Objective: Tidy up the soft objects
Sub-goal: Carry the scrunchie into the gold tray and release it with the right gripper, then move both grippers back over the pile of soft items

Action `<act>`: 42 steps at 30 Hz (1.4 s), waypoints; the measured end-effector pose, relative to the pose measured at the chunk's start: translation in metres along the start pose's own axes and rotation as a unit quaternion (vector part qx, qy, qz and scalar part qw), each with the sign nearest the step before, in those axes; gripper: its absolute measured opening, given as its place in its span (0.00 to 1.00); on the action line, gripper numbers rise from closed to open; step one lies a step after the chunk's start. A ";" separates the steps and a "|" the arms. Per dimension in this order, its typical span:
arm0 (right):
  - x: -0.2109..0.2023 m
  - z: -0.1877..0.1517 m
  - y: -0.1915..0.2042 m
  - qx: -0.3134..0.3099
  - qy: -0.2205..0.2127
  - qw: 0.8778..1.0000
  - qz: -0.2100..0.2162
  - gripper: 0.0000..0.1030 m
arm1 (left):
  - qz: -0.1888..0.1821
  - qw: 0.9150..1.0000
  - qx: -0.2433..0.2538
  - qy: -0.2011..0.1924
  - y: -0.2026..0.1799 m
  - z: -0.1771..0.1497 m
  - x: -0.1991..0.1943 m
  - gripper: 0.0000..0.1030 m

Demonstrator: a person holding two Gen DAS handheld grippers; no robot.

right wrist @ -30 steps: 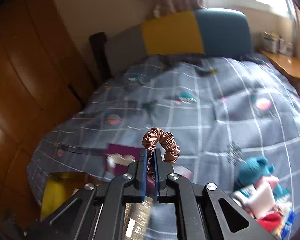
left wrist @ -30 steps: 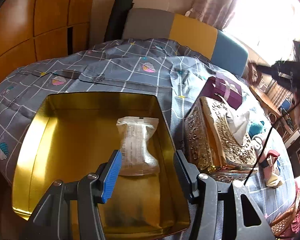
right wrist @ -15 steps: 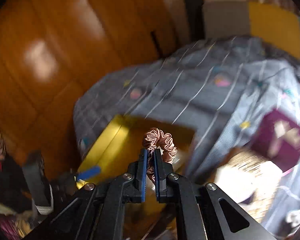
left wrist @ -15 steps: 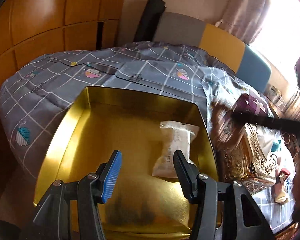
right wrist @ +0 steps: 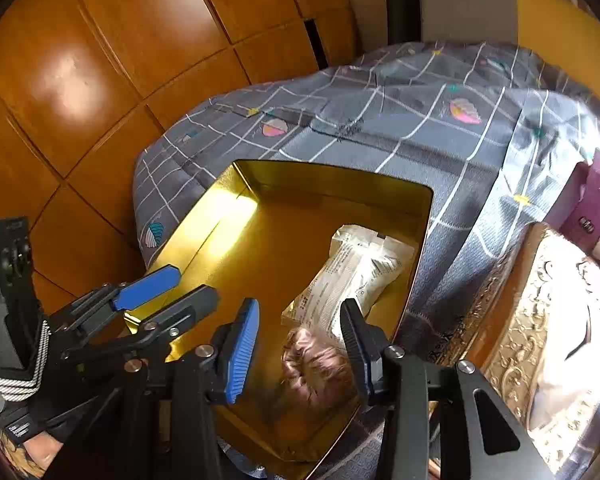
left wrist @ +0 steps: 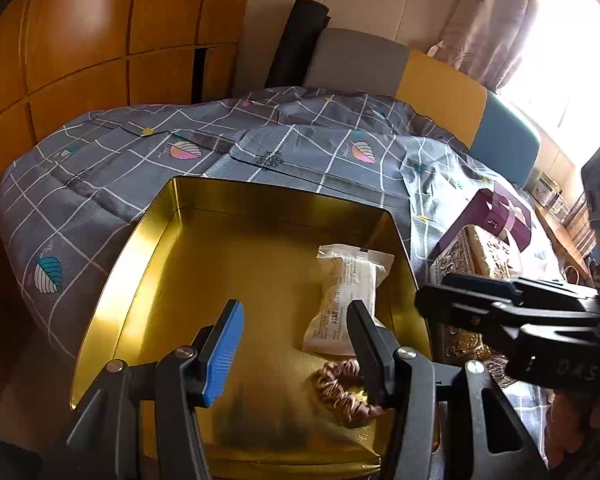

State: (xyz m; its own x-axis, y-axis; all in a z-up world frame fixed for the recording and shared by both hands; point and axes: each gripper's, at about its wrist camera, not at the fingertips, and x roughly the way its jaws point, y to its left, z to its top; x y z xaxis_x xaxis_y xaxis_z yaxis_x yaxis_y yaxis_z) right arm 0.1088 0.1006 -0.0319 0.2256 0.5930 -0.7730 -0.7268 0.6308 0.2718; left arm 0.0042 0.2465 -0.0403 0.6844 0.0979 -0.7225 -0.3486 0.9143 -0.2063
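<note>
A gold tin box [left wrist: 156, 240] [right wrist: 228, 220] lies open on the grey checked bedspread. Inside it lie a white soft packet [left wrist: 350, 288] [right wrist: 356, 276] and a pink-brown satin scrunchie [left wrist: 340, 394] [right wrist: 316, 372] near the front right corner. My left gripper [left wrist: 296, 344] is open and empty over the box's front; it also shows in the right wrist view [right wrist: 168, 288]. My right gripper [right wrist: 300, 344] is open just above the scrunchie, which looks blurred and free of the fingers. In the left wrist view the right gripper's body reaches in from the right.
An ornate gold tissue box [left wrist: 484, 256] [right wrist: 540, 320] stands right of the tin, with a purple gift box [left wrist: 500, 216] [right wrist: 592, 216] behind it. Wooden wardrobe doors [right wrist: 100, 80] stand at the left. The grey, yellow and blue headboard [left wrist: 420, 76] is at the back.
My right gripper swung over the tin, opened and let go of the scrunchie, which now lies in the box. My left gripper stayed open over the box front.
</note>
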 end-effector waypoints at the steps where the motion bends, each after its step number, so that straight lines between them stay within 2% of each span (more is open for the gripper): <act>1: -0.004 0.000 0.001 -0.001 -0.007 1.000 -0.007 0.42 | -0.002 1.000 0.001 -0.002 -0.001 0.000 -0.001 0.53; 5: -0.026 -0.004 0.002 0.007 -0.042 0.999 -0.032 0.49 | -0.006 1.000 0.007 -0.004 -0.006 0.000 -0.003 0.53; 11: -0.053 -0.011 -0.004 0.014 -0.088 0.994 -0.067 0.53 | -0.013 1.000 0.019 -0.001 -0.017 -0.003 -0.005 0.53; 18: -0.071 -0.021 -0.008 0.017 -0.114 0.988 -0.101 0.57 | -0.020 0.999 0.037 -0.002 -0.030 -0.008 -0.009 0.53; 21: -0.076 -0.026 -0.009 0.015 -0.125 0.985 -0.118 0.65 | -0.023 0.999 0.045 -0.005 -0.035 -0.009 -0.012 0.53; 23: -0.082 -0.030 -0.010 0.016 -0.138 0.982 -0.131 0.68 | -0.024 0.998 0.049 -0.008 -0.038 -0.009 -0.013 0.53; 26: -0.093 -0.037 -0.015 0.024 -0.158 0.976 -0.146 0.79 | -0.027 0.998 0.055 -0.010 -0.042 -0.010 -0.015 0.53; 30: -0.109 -0.046 -0.028 0.043 -0.174 0.970 -0.161 0.84 | -0.031 0.997 0.063 -0.008 -0.049 -0.011 -0.014 0.52; 37: -0.134 -0.063 -0.066 0.101 -0.191 0.957 -0.191 0.85 | -0.047 0.995 0.085 -0.007 -0.064 -0.014 -0.018 0.53; 42: -0.165 -0.085 -0.102 0.152 -0.212 0.938 -0.228 0.89 | -0.068 0.992 0.107 -0.027 -0.080 -0.010 -0.028 0.52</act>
State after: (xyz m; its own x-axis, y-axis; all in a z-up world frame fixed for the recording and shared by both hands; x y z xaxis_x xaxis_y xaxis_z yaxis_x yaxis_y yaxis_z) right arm 0.0907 -0.1044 0.0190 0.7525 0.3309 -0.5694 -0.2871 0.9430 0.1685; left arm 0.0060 0.1666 -0.0102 0.7517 -0.0166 -0.6593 -0.1107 0.9823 -0.1509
